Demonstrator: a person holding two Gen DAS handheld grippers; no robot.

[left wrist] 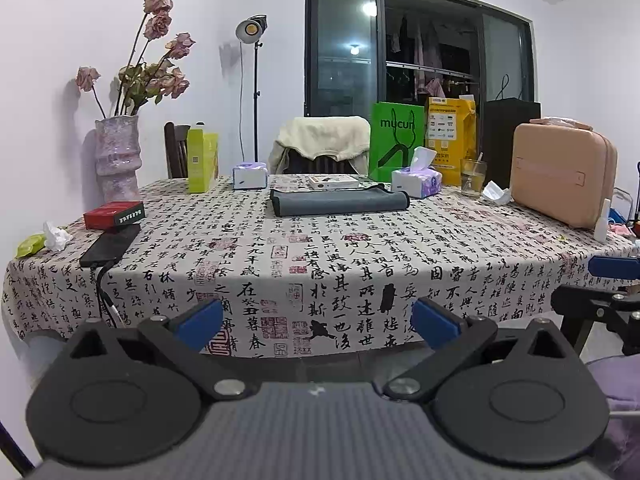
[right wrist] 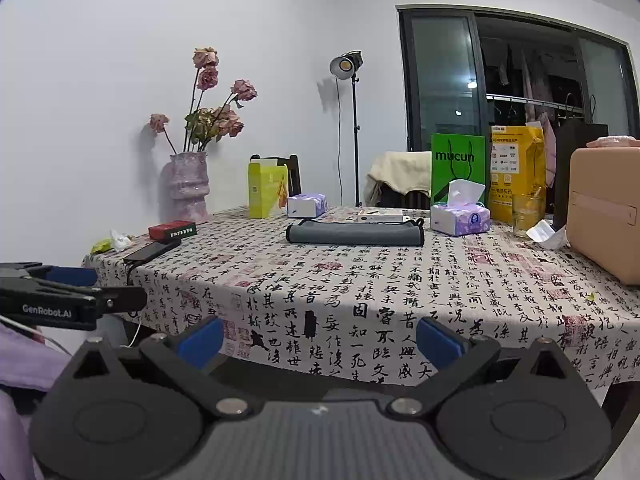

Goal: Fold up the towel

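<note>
A grey towel point(left wrist: 339, 201) with a dark trim lies folded flat in a long strip at the far middle of the table; it also shows in the right wrist view point(right wrist: 355, 233). My left gripper point(left wrist: 317, 320) is open and empty, held off the table's near edge, well short of the towel. My right gripper point(right wrist: 319, 340) is open and empty, also in front of the near edge. The right gripper's side shows at the right of the left wrist view point(left wrist: 612, 280), and the left gripper's side shows at the left of the right wrist view point(right wrist: 60, 292).
The table point(left wrist: 360, 264) has a calligraphy-print cloth. On it stand a vase of dried roses point(left wrist: 117, 156), a red box point(left wrist: 113, 215), a black phone point(left wrist: 110, 245) with cable, two tissue packs point(left wrist: 416, 180), a glass point(left wrist: 473, 177), a pink case point(left wrist: 564, 174), and bags point(left wrist: 396, 140).
</note>
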